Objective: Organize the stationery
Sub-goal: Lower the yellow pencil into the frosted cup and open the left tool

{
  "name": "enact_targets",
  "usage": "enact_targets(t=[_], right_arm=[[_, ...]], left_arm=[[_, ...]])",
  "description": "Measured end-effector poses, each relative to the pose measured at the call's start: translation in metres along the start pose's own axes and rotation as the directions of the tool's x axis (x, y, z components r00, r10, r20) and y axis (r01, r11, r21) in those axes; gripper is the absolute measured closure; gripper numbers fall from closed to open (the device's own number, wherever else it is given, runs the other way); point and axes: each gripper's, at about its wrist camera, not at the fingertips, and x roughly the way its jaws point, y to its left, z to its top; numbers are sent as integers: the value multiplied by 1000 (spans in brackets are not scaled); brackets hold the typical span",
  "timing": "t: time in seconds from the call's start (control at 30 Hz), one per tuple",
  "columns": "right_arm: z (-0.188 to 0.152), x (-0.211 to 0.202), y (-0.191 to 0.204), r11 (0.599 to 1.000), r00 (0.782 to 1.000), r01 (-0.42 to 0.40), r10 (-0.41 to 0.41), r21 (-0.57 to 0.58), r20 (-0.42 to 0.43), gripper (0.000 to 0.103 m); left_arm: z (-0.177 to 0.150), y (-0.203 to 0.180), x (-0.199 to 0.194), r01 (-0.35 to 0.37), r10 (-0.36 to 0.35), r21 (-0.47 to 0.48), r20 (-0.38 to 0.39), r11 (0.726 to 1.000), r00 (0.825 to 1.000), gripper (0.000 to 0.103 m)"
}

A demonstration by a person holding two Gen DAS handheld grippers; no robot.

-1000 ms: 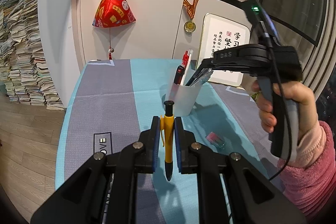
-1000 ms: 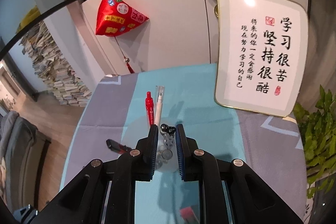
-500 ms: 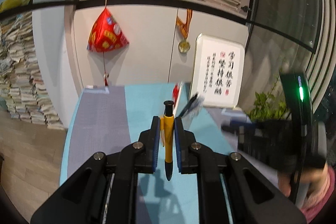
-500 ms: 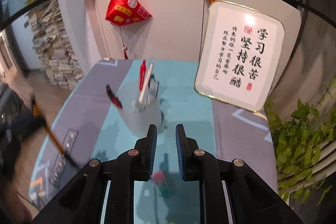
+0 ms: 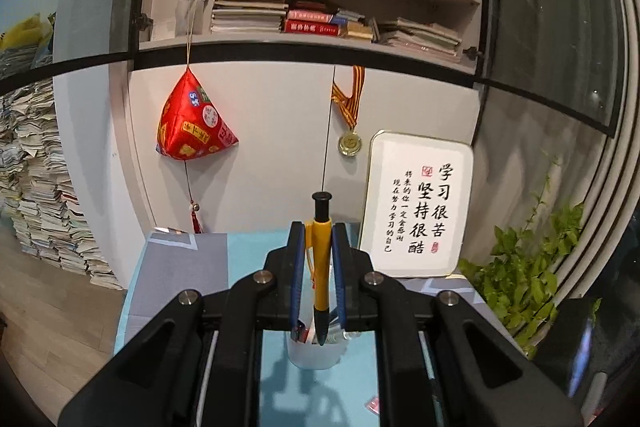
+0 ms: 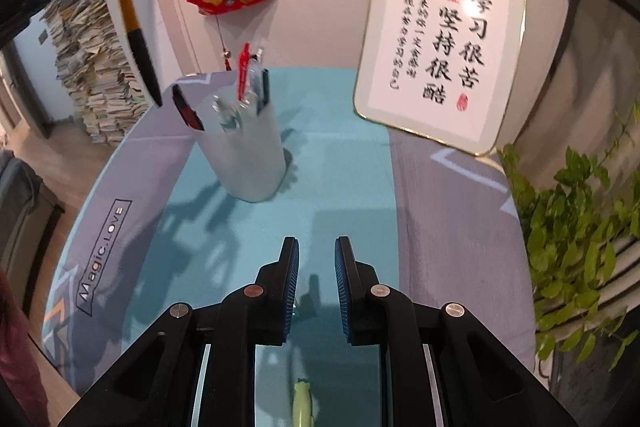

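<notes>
My left gripper (image 5: 318,255) is shut on a yellow pen with a black tip and cap (image 5: 321,267), held upright, its tip just over the white pen cup (image 5: 316,353). In the right wrist view the same yellow pen (image 6: 134,35) hangs above and left of the pen cup (image 6: 244,155), which holds a red pen (image 6: 243,73) and several other pens. My right gripper (image 6: 317,283) is open and empty, low over the teal mat, in front of the cup. A pale green pen (image 6: 303,403) lies under it.
A framed calligraphy board (image 6: 440,51) leans on the wall behind the cup. A potted plant (image 6: 580,247) stands at the right. A small pink eraser (image 5: 374,405) lies on the teal and grey mat (image 6: 348,167). The table's left edge drops to the wooden floor.
My left gripper has carried the yellow pen up and over the pen cup. My right gripper has let go of a pen in the cup, opened and drawn back low over the mat.
</notes>
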Motion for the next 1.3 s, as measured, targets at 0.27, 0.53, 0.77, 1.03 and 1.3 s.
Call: enact_targets(t=[0.27,0.53,0.77,1.03,1.3], right_arm=[[-5,3,-13,999,1000,-11,12,48,-10,86],[-11,7,-11,998,999,-36,38,57,-31,86],[-14,11,-10,997,998,-41,44,63,-50,86],[-18,11,-11,996,997,-44,49,77,-60,86],[-19,14,-10,995,996,-50,56,81,-73,86]], left_arm=[[-15,4,30,-20,20,-13,-25,1000,999,91],[-22,6,45,-23,21,-25,-44,999,999,91],[-36,-2,50,-20,21,10,-75,1000,997,91],[-54,0,55,-16,18,14,-118,1000,993,91],[-65,-3,57,-11,15,28,-144,1000,989,91]])
